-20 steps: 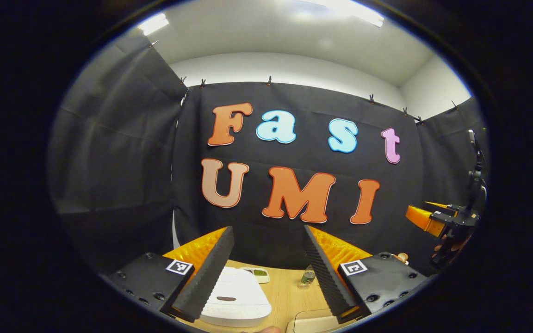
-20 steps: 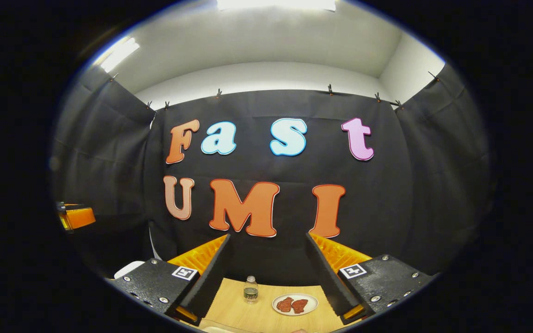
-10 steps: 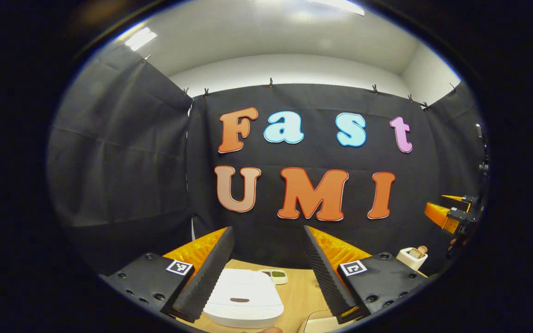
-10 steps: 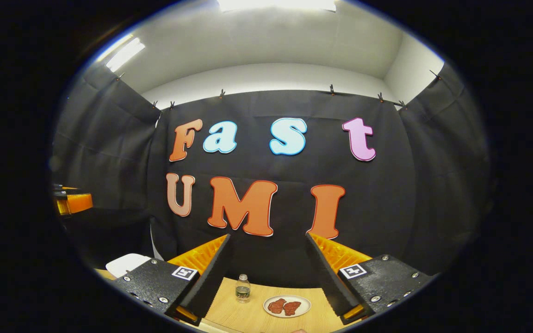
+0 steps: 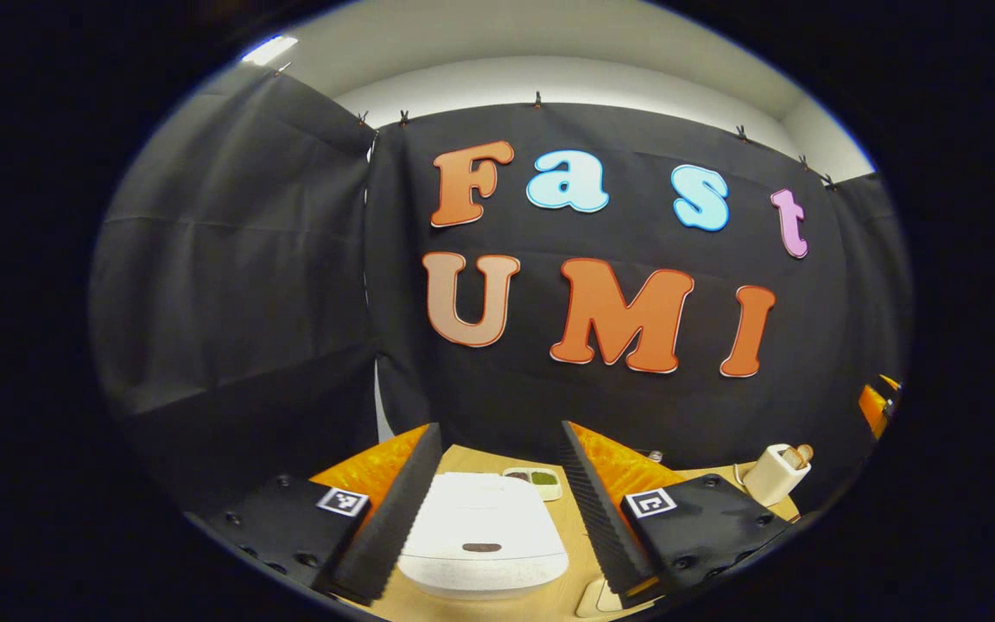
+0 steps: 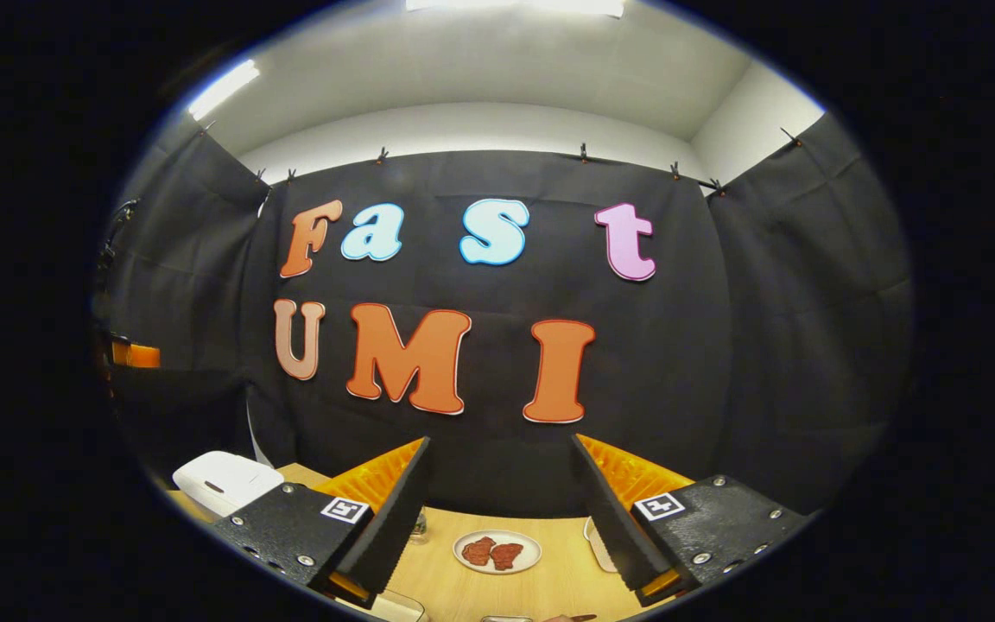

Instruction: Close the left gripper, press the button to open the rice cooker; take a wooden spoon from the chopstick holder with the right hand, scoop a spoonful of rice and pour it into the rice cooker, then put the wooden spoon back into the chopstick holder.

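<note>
In the left gripper view the white rice cooker (image 5: 482, 540) sits lid down on the wooden desk (image 5: 568, 527) at 6 o'clock, a dark oval button on its front. The left tool (image 5: 489, 510) hangs above it, fingers wide apart, holding nothing. Farther off at 4 o'clock stands the white chopstick holder (image 5: 772, 473) with a wooden spoon (image 5: 801, 453) poking out. The right tool (image 6: 497, 518) is likewise spread and empty, over a plate (image 6: 497, 551) at 6 o'clock.
</note>
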Demonstrator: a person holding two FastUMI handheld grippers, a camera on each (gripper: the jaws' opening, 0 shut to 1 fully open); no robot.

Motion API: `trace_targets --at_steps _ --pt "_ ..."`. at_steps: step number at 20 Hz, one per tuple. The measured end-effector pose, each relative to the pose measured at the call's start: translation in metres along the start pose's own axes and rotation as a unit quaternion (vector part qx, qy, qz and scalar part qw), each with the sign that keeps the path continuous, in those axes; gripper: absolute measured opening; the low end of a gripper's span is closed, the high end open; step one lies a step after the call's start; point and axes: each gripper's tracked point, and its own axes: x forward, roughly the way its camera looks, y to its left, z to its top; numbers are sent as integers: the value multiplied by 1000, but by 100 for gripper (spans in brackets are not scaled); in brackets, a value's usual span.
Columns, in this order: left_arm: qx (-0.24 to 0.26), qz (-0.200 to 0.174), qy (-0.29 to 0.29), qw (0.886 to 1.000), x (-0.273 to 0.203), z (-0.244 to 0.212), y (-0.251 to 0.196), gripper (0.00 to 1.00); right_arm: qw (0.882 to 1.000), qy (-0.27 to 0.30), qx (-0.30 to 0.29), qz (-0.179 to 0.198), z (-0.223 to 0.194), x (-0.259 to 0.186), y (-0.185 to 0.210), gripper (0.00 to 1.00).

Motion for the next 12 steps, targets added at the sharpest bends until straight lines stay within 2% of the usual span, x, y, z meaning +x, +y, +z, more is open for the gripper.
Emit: trace_targets --at_steps 2,4,6,7,8,9,10,11,12 --pt "12 7 35 999 16 -14 3 53 1000 8 -7 -25 -4 -10 -18 96" --pt "15 8 76 997 30 -32 4 23 998 7 -20 -55 -7 -18 -37 96" --pt "7 -6 118 993 43 -49 -5 14 996 15 -29 -79 -12 -28 -53 96" --pt "0 -16 143 990 49 -61 -9 13 995 22 -31 -89 -15 -33 -59 96" --pt "-8 -26 168 985 54 -73 -15 18 994 27 -34 -100 -18 -39 -67 96" --pt "-12 -34 194 980 59 -87 -19 13 993 32 -37 -111 -20 -46 -74 96" --pt "-16 -40 220 975 64 -98 -22 13 991 36 -39 -121 -22 -52 -80 96" --pt "-18 -33 246 969 69 -110 -21 13 990 40 -39 -131 -24 -57 -85 96" --pt "-20 -27 273 961 79 -127 -21 19 988 45 -39 -140 -26 -63 -89 96"
